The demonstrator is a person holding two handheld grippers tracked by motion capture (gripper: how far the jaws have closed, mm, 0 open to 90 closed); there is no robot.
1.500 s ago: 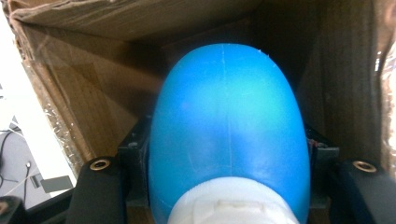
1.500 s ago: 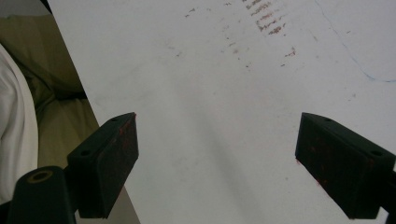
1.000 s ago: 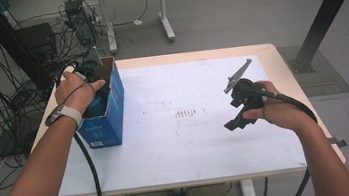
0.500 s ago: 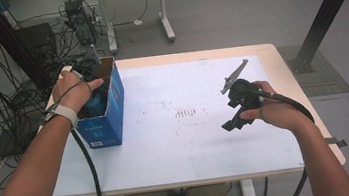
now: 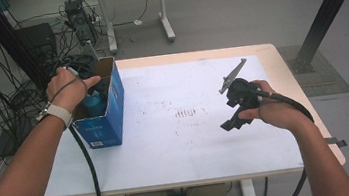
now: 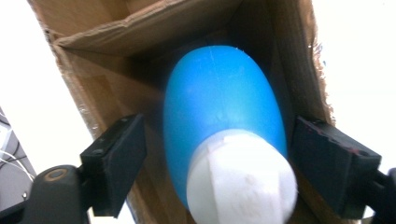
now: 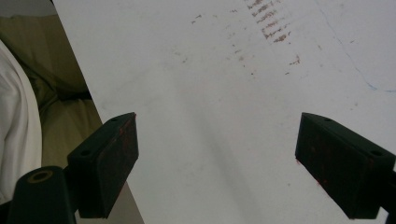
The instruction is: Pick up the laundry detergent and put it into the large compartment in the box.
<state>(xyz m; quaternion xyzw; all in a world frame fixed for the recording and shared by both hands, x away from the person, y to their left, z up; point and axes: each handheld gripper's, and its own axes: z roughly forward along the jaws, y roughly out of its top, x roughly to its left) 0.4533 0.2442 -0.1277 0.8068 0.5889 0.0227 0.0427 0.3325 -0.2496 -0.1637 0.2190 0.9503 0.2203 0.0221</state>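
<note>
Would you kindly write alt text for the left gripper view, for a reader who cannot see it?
A blue bottle with a white cap stands inside a brown cardboard box, seen from above. The left gripper has just been opening; its black jaws stand either side of the bottle with a gap on each side.

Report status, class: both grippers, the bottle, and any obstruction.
Left gripper just opened, jaws clear of blue bottle inside cardboard box. Right gripper open over table. Box walls close around bottle.
</note>
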